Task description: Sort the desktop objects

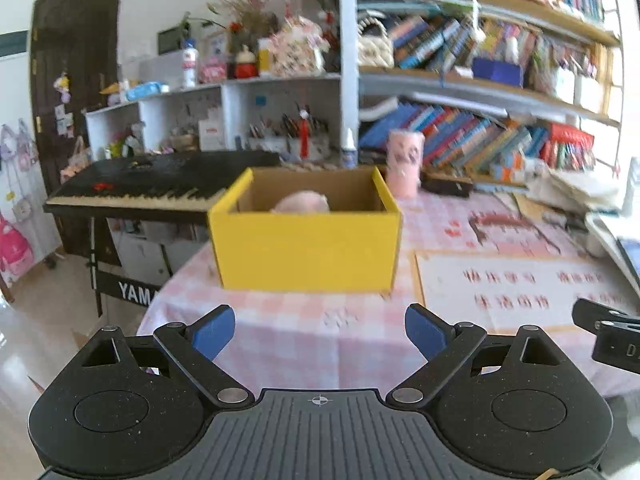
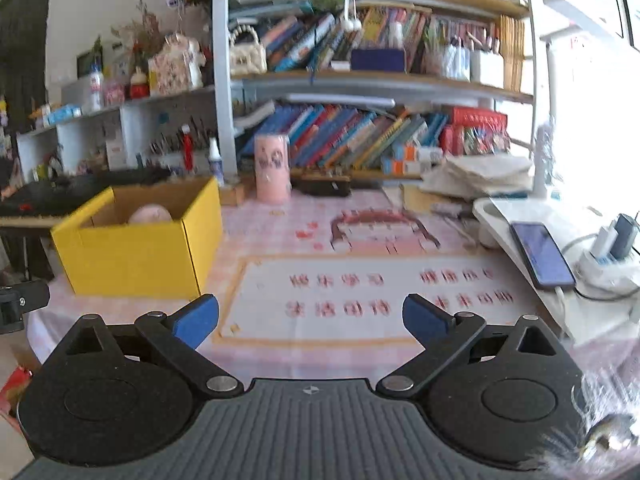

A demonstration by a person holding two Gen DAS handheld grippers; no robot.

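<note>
In the left wrist view, the left gripper is held with fingers spread wide and nothing between them, near the yellow box; a pink object lies inside. In the right wrist view, the right gripper is likewise spread wide and unladen above the desk mat, with the box far left.

the cardboard box is bright yellow outside and plain brown inside, with a pale pink rounded thing in it. the tablecloth is pink-and-white check. the mat is white with an orange border and red characters. the gripper pads are blue on black.
</note>
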